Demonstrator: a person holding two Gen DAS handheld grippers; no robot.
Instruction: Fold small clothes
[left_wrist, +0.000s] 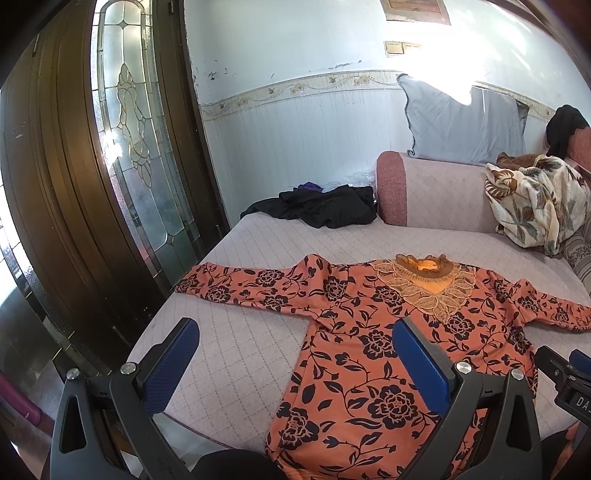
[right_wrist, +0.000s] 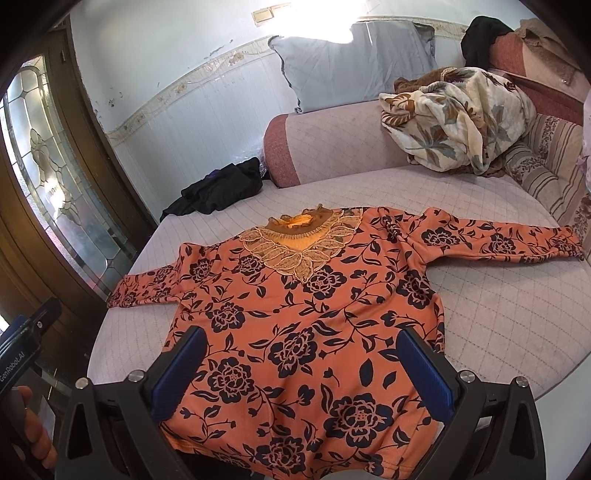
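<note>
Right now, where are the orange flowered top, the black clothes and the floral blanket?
orange flowered top (right_wrist: 295, 306): right wrist view, chest.
black clothes (left_wrist: 332, 208): left wrist view, pile's middle.
floral blanket (right_wrist: 458, 118): right wrist view, bundle's middle.

Each tool has a black frame with triangular cut-outs, silver round-headed screws and two blue ribbed fingers: the left tool (left_wrist: 295, 365), the right tool (right_wrist: 301, 373). White "GenRobot.AI" lettering marks the left tool's black body.

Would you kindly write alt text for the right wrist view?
An orange floral top lies flat, sleeves spread, on a quilted bed, with the open right claw poised over its hem. Behind are black clothes and a floral blanket.
</note>
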